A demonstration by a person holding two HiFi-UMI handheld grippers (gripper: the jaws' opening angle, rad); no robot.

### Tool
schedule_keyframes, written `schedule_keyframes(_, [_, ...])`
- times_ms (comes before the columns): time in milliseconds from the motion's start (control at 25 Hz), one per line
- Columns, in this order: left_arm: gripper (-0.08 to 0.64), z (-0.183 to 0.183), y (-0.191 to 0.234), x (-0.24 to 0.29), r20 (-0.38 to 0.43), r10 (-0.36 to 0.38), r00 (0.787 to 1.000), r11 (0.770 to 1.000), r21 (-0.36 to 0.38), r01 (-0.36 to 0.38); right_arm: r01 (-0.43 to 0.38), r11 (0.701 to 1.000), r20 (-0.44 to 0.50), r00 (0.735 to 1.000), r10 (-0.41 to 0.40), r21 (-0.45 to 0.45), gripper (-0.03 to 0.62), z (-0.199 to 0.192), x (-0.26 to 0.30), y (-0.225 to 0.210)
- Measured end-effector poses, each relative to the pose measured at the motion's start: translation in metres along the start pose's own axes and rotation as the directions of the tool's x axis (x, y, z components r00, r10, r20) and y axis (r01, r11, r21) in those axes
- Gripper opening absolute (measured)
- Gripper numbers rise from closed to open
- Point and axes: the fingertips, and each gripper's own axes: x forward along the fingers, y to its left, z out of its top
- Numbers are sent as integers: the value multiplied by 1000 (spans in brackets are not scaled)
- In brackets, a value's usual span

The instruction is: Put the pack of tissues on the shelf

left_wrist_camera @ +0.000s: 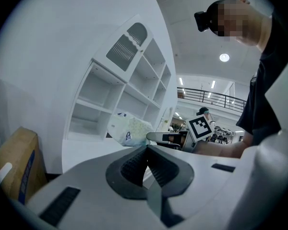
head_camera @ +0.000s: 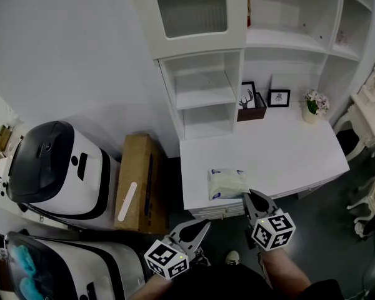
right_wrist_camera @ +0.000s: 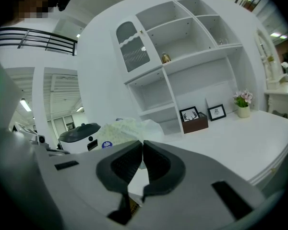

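Soft, crinkly pack of tissues (head_camera: 227, 183) on smooth white tabletop (head_camera: 287, 149), just ahead of right hand-held gripper (head_camera: 249, 196); its jaws pressed together, empty. Left hand-held gripper (head_camera: 203, 225) same. Brown box (head_camera: 252, 112) far ahead holds deer picture.

A plain white wall (head_camera: 81, 55) backed a white shelf (head_camera: 203, 89) of open compartments with one frosted door (head_camera: 190, 5). A white desk (head_camera: 281, 149) joined its lower part, over dark floor (head_camera: 325, 230). A brown box (head_camera: 140, 180) stood between the desk and a white, dark-topped machine (head_camera: 56, 167). Round ceiling lamps (left_wrist_camera: 224, 57) glowed above, and a dark railing (left_wrist_camera: 216, 97) ran beyond.
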Motion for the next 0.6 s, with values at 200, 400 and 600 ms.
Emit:
schedule_keyframes(200, [3, 4, 20, -3, -10, -32, 999, 999, 0, 32, 32, 999, 1, 999, -32, 3, 9, -2, 15, 6])
schedule_keyframes(400, [3, 7, 40, -9, -17, -60, 998, 998, -6, 60, 61, 998, 0, 998, -61, 7, 9, -4, 30, 14])
schedule_keyframes(600, [3, 11, 57, -15, -25, -98, 995, 995, -8, 98, 96, 995, 0, 995, -96, 13, 9, -5, 43, 22])
